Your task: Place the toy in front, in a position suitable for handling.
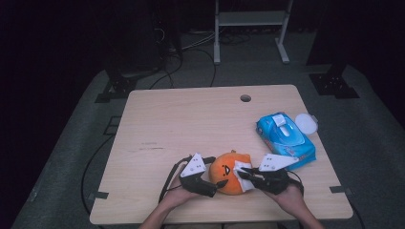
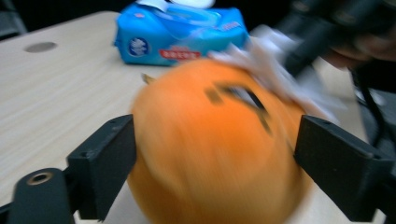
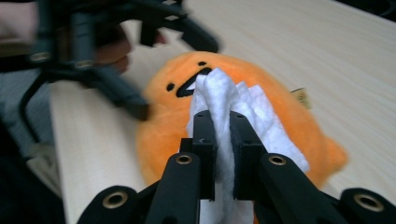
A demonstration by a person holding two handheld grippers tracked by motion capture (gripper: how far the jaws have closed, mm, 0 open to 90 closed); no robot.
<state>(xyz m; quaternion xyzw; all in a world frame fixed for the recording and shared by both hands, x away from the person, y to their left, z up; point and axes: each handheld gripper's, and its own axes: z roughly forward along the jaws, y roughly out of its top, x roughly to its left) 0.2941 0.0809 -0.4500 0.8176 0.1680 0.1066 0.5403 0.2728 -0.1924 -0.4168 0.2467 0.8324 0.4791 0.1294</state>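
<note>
Wiping a round orange plush toy [image 1: 230, 172] at the near tabletop [image 1: 191, 119] edge: right tool [image 3: 223, 135] clenched on white wet wipe [image 3: 233, 105]; left tool [image 2: 215, 154] released, jaws around toy to steady it.

White wipe against plush

Right gripper [image 3: 223, 135] pinches a folded white wet wipe [image 3: 233, 107]; it lies against the round orange plush toy [image 3: 163, 121].

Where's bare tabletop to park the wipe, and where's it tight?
Free: the table left and far of the orange plush, up to the cable hole. Crowded: near edge, where left gripper, right gripper with the wipe, and the blue wipes pack cluster.
</note>
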